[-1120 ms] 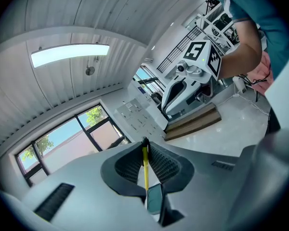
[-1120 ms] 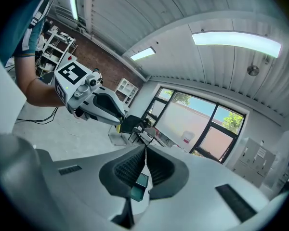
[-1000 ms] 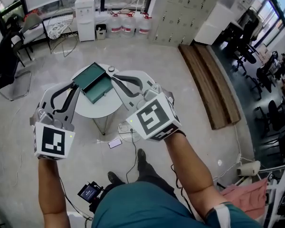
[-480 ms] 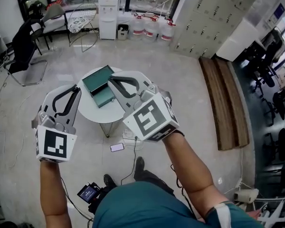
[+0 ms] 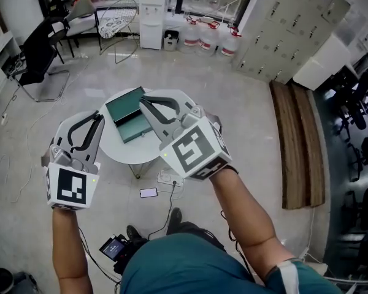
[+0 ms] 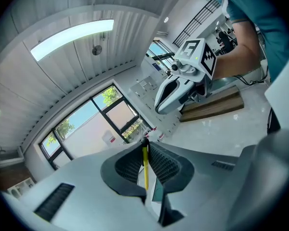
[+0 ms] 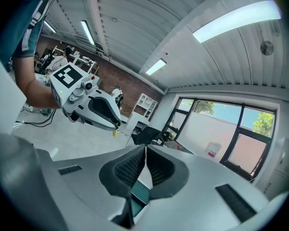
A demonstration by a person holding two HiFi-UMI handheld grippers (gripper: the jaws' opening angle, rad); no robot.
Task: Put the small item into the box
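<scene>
1. My left claw [image 6: 145, 146] is clenched on a thin yellow stick [image 6: 145, 166]. The stick stands upright between the ribbed pads, with its dark top poking out just above them.
2. From my right claw's own view, that same stick [image 7: 114, 133] shows as a small yellow tip hanging at the end of my left claw [image 7: 116, 125].
3. My right claw [image 7: 145, 149] is clenched too, pads pressed together with nothing between them.
4. Looking down from my head, both claws are held out in front of me. The left claw [image 5: 98, 118] is at the left and the right claw [image 5: 143, 101] is at the right, each with its marker cube nearest my body.
5. The green box [image 5: 127, 113] lies open on the round white counter [image 5: 132, 149] below, so the stick is in my grip and not in the box.
6. In that view the tips of my right claw overlap the box's far right edge, while the tips of my left claw sit at the counter's left rim.
7. On the floor by the counter's foot lie a white power strip [image 5: 169, 177] and a phone [image 5: 148, 192], near each other.
8. Farther off, water bottles [image 5: 209, 36] stand in a row beside a white water dispenser [image 5: 153, 12].
</scene>
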